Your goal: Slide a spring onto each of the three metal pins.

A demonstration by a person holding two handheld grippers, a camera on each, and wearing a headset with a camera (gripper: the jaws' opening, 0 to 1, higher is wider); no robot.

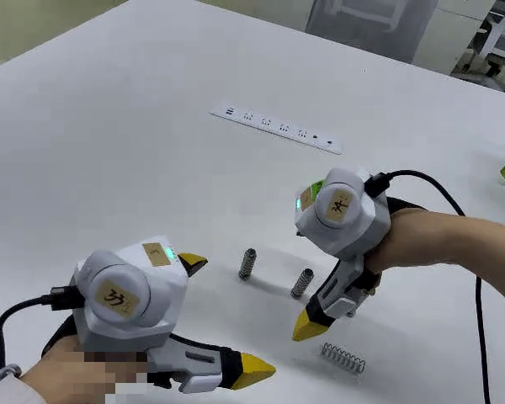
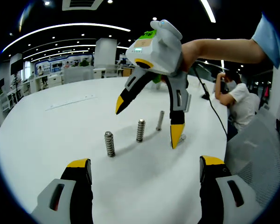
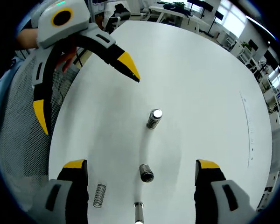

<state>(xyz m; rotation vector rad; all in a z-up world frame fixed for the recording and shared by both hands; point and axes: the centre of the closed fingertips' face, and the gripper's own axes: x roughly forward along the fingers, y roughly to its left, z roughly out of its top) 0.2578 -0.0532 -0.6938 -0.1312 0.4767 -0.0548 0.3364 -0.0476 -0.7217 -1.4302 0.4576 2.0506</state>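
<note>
White tabletop (image 1: pixel 109 126); left claw (image 2: pixel 144 162), right claw (image 3: pixel 141 164) both open, empty; pinch loose spring (image 1: pixel 343 358) lower right, align over bare pin (image 2: pixel 160 120)

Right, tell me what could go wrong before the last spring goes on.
1. The loose spring lies flat on the table; pinched off-centre by the open right gripper, it could roll or flick away.
2. The bare pin stands close to the neighbouring pin, already sprung; wide jaws may topple either, since nothing visible anchors them.
3. The left gripper is open and empty, so nothing steadies the bare pin.
</note>
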